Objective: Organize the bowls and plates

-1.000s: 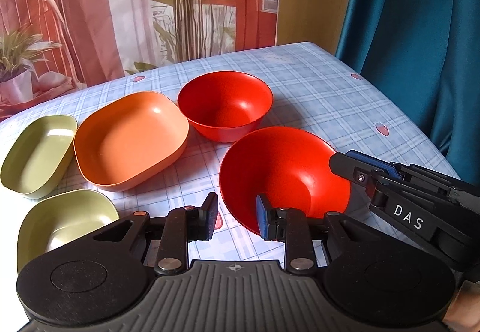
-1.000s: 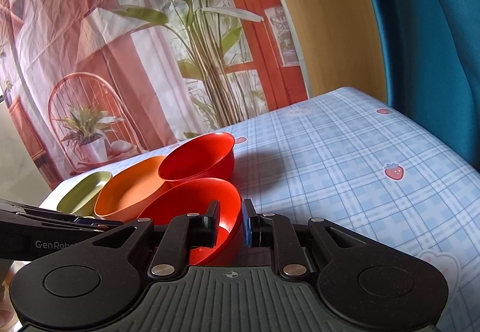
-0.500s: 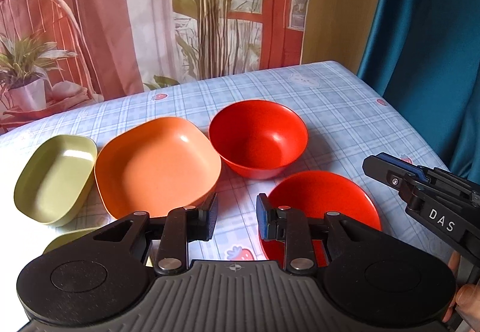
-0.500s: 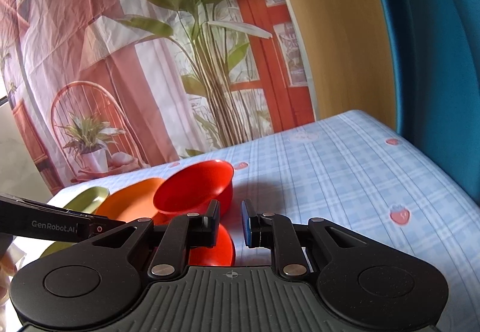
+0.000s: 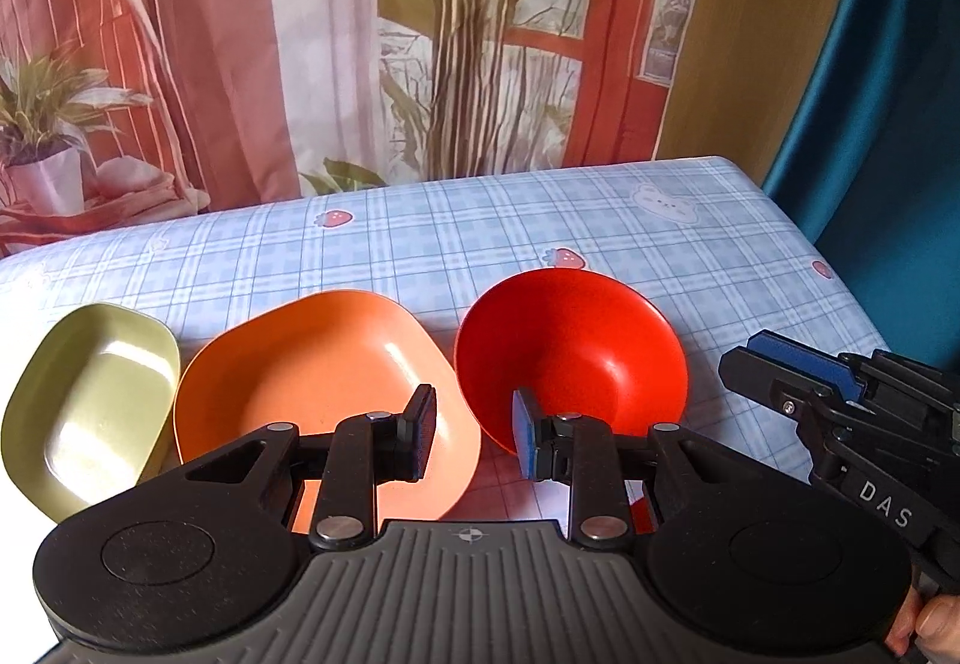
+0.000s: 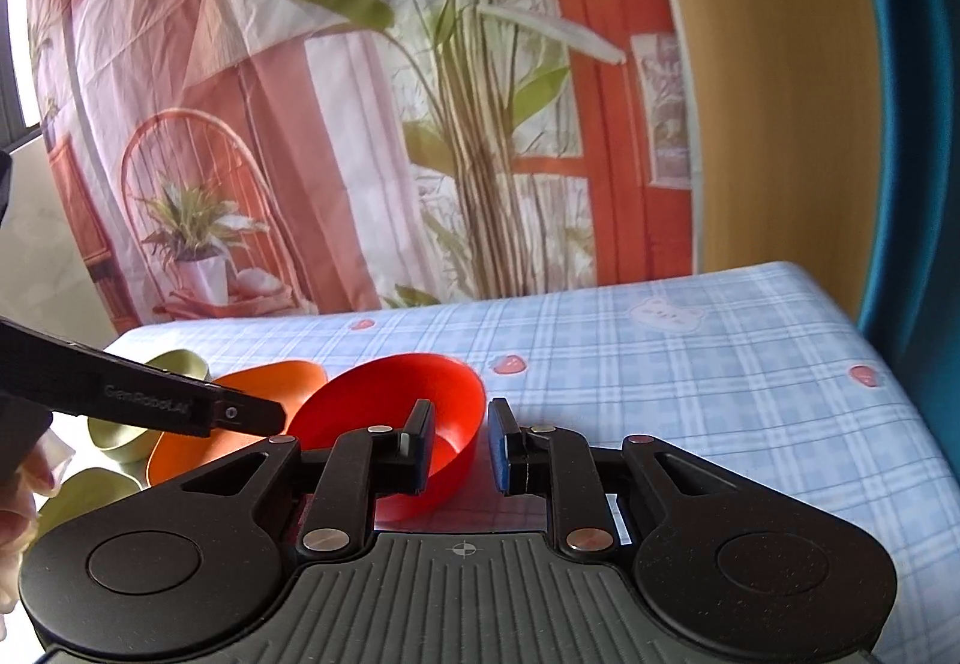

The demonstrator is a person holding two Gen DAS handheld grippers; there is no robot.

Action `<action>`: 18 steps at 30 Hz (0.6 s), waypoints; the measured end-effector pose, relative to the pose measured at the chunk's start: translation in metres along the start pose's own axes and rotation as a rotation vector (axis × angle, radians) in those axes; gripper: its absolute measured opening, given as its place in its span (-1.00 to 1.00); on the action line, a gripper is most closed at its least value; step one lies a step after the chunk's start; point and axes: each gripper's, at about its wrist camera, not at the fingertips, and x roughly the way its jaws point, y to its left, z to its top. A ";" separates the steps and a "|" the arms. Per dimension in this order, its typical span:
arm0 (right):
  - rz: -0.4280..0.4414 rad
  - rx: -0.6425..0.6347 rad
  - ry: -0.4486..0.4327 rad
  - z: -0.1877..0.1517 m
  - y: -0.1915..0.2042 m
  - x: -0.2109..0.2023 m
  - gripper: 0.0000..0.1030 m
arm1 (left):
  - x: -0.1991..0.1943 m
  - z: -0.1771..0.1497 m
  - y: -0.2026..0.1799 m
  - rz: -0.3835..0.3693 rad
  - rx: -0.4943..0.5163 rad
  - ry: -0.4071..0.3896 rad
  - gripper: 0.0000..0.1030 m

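Table draped in pale blue plaid cloth, dotted with strawberries and a bear face; blue fabric hanging past its right edge. Behind it, a creased printed backdrop: pink curtains, tall green plant, red window frame, wire chair bearing a potted plant. To the right, a tan panel, then teal curtain.

On the cloth, left to right: green dish, orange plate, red bowl, each just beside the next. A second green dish glimpsed low in the right wrist view, mostly hidden.

Left gripper held above the near edges of plate and bowl, jaws spread apart, nothing between them. Right gripper likewise parted and empty, poised beside the bowl's right rim, not touching it as far as could be told.
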 end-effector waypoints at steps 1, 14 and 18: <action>0.004 -0.003 0.010 0.000 0.001 0.004 -0.63 | 0.004 0.001 0.002 -0.002 -0.014 0.007 -0.43; 0.033 0.036 0.102 -0.007 -0.005 0.036 -0.61 | 0.030 0.002 0.008 -0.022 -0.023 0.029 -0.44; 0.049 0.047 0.117 -0.009 -0.006 0.040 -0.57 | 0.035 0.000 0.005 -0.036 -0.014 0.036 -0.45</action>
